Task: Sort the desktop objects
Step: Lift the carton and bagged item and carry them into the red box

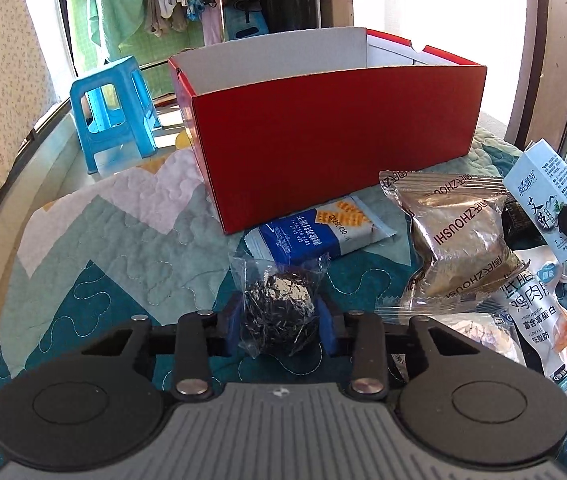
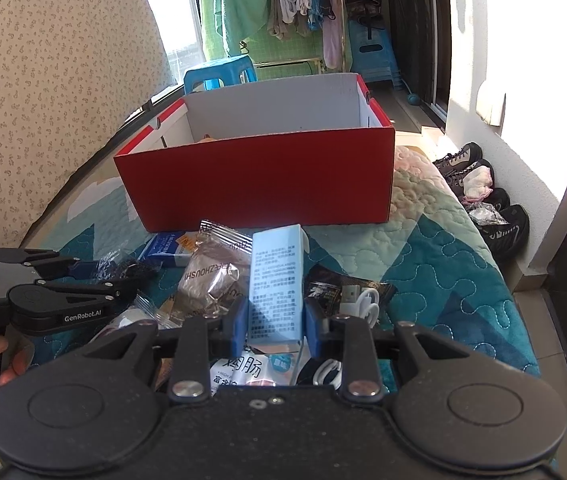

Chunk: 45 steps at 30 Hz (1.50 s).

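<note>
An open red box (image 1: 335,136) stands ahead on the quilt; it also shows in the right wrist view (image 2: 259,184). My left gripper (image 1: 281,322) is shut on a clear-wrapped steel-wool ball (image 1: 279,308), low over the quilt. My right gripper (image 2: 275,326) is shut on a light blue carton (image 2: 277,284), held upright; the carton also shows in the left wrist view (image 1: 543,200). The left gripper appears in the right wrist view (image 2: 95,276) at the left.
A pile of packets lies in front of the box: a brown snack pack (image 1: 455,232), a blue cracker packet (image 1: 323,232), a white sausage packet (image 1: 543,316), a white cable (image 2: 363,300). A blue stool (image 1: 115,108) stands beyond the table. Shoes (image 2: 483,196) sit on the floor at right.
</note>
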Available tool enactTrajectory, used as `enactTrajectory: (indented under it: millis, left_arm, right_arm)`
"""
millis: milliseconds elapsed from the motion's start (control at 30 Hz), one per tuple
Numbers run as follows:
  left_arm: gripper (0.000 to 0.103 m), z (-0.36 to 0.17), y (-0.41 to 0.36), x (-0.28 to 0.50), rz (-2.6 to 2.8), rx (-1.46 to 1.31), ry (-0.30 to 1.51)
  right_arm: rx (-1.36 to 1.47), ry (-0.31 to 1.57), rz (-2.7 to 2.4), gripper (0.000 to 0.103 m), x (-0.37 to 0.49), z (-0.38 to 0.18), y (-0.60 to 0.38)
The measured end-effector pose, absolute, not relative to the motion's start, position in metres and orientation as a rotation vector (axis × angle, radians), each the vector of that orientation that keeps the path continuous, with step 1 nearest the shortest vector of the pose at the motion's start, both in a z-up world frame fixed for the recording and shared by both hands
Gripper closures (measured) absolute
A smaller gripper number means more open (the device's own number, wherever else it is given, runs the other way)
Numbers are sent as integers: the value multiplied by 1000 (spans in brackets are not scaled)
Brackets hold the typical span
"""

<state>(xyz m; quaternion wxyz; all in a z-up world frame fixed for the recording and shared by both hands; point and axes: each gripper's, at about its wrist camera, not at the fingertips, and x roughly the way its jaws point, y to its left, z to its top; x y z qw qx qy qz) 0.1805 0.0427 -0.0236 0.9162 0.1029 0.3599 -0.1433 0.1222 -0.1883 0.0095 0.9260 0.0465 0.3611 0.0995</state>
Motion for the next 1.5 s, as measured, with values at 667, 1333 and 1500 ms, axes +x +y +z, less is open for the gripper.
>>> enactTrajectory:
  millis: [667,1333,1500]
  left_arm:
    - [69,30,40,132,-337,186,675]
    - [69,92,6,133,-408,189,620]
    - [69,112,2,154,-420,189,605]
  right_arm:
    - [93,713,223,75,107,25,-188]
    - [133,691,301,75,115,76,-195]
    - [110,666,287,75,133,93,-196]
